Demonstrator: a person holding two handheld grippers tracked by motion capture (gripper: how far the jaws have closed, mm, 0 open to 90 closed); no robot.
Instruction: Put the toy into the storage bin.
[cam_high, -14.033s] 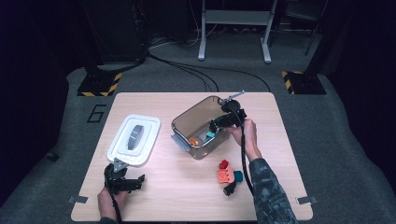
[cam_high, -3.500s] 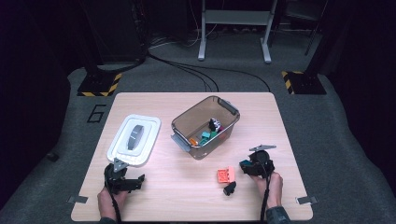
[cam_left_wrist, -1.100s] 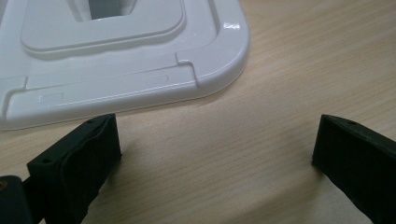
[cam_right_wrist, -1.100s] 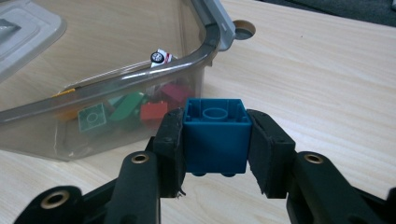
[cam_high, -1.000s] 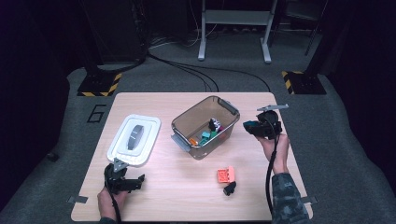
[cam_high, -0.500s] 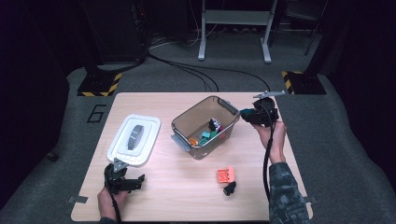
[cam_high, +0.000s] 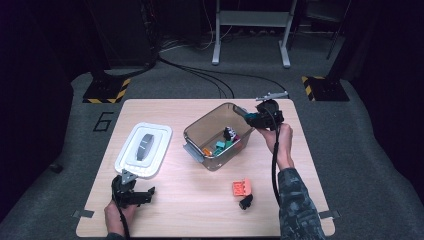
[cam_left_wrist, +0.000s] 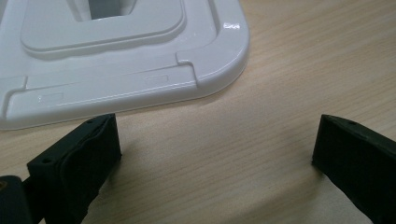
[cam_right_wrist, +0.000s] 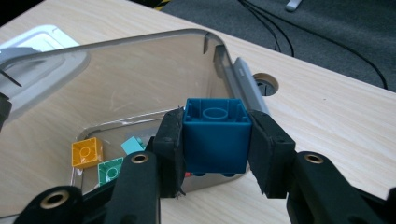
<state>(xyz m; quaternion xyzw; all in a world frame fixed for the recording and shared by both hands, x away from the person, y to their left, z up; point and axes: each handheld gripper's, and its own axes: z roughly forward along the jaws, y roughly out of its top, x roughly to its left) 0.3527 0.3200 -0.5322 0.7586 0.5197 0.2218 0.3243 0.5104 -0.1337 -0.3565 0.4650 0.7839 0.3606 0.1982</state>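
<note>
Right gripper (cam_right_wrist: 215, 154) clamped on a blue block (cam_right_wrist: 215, 135) over the clear bin's (cam_high: 200, 134) far rim, left gripper (cam_left_wrist: 215, 154) spread wide, empty, near the tabletop's (cam_high: 190, 200) front-left corner beside the white lid (cam_high: 145, 150)

The right tongs (cam_right_wrist: 215, 154) are black, with thick rectangular pads (cam_right_wrist: 270, 154) bearing small screw holes and arms fixed by brass-ringed rivets. A grey three-cornered plate tops them, and a black cable trails along a dark camouflage-patterned sleeve (cam_high: 298, 200). The left tongs (cam_high: 131, 192) are likewise black.
</note>
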